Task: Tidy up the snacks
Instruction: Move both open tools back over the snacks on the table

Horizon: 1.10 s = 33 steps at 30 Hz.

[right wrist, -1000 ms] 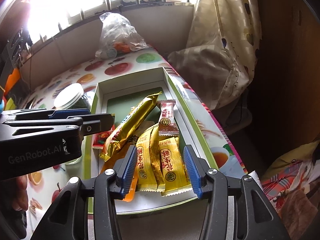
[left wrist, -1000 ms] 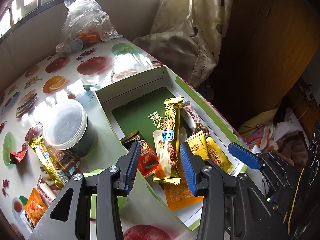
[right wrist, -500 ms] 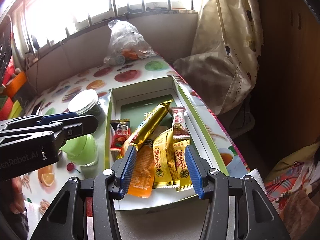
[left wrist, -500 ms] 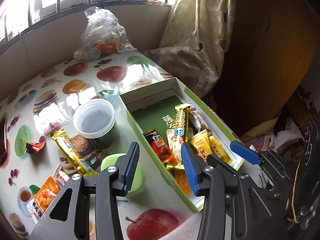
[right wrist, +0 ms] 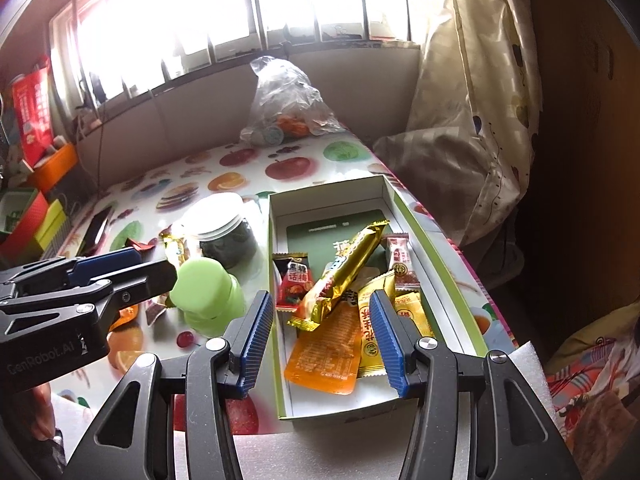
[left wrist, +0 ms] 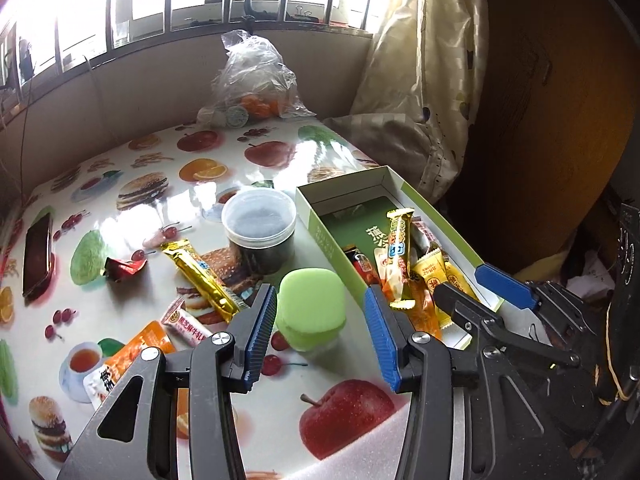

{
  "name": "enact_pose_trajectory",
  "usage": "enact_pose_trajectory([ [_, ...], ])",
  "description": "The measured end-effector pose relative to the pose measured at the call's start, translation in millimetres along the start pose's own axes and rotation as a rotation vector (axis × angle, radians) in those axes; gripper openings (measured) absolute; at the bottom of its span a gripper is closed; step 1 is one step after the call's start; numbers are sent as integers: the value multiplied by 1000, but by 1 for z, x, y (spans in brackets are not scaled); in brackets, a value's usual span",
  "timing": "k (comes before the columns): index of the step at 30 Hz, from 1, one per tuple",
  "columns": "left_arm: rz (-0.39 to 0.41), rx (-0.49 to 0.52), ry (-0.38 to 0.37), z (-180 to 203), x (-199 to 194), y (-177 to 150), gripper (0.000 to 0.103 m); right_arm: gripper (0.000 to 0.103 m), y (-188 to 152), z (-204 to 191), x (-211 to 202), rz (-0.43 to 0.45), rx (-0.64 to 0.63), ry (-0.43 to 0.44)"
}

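Observation:
An open green-and-white box (left wrist: 440, 216) (right wrist: 272, 240) holds a gold bar (left wrist: 400, 256) (right wrist: 344, 276), yellow packets (right wrist: 370, 316), an orange sachet (right wrist: 326, 352) and a red packet (right wrist: 294, 280). To the left of the box, a second gold bar (left wrist: 200, 276), a pink-white candy (left wrist: 186, 324), an orange sachet (left wrist: 132, 356) and a red wrapper (left wrist: 122, 268) lie loose on the fruit-print table. My left gripper (left wrist: 320, 292) (right wrist: 132, 268) hangs open and empty above a green-lidded jar (left wrist: 312, 304) (right wrist: 204, 292). My right gripper (right wrist: 319, 296) (left wrist: 480, 292) is open and empty over the box's near end.
A clear jar of dark contents (left wrist: 260, 228) stands against the box's left wall. At the far edge sits a plastic bag (left wrist: 252, 84), and a phone (left wrist: 38, 256) lies at the left. A curtain (left wrist: 420, 80) hangs to the right of the table. Coloured boxes (right wrist: 36, 220) stack up at the far left.
Both grippers have risen and drawn back from the box. The left one swung left, from over the gold bar in the box to above the green-lidded jar, its jaws slightly wider.

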State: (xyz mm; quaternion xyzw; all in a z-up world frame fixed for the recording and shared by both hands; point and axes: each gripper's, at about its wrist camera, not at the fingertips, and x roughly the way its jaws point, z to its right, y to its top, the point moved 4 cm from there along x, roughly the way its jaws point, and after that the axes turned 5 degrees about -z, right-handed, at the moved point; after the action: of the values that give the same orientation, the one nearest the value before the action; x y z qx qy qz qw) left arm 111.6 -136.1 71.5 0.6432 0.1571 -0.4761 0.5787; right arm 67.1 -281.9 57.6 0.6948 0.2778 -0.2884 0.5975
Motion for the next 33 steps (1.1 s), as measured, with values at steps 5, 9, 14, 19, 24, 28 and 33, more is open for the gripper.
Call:
enact_pose_trajectory([
  [5, 5, -23, 15, -15, -7, -9, 47, 50, 0, -12, -3, 4, -18, 19],
  [9, 14, -62, 22, -37, -13, -22, 47, 50, 0, -21, -4, 9, -31, 35],
  [14, 1, -113, 42, -74, -13, -44, 47, 50, 0, -33, -5, 14, -49, 55],
  [19, -55, -132, 101, -108, -6, -71, 48, 50, 0, -47, -9, 22, -72, 96],
  [24, -97, -106, 103, -123, 2, -89, 56, 50, -3, -68, -6, 8, -122, 126],
  [28, -121, -67, 93, -126, 9, -96, 56, 50, -6, -84, 0, -9, -155, 145],
  [33, -153, -26, 79, -128, 23, -100, 56, 50, -10, -99, 5, -29, -185, 153],
])
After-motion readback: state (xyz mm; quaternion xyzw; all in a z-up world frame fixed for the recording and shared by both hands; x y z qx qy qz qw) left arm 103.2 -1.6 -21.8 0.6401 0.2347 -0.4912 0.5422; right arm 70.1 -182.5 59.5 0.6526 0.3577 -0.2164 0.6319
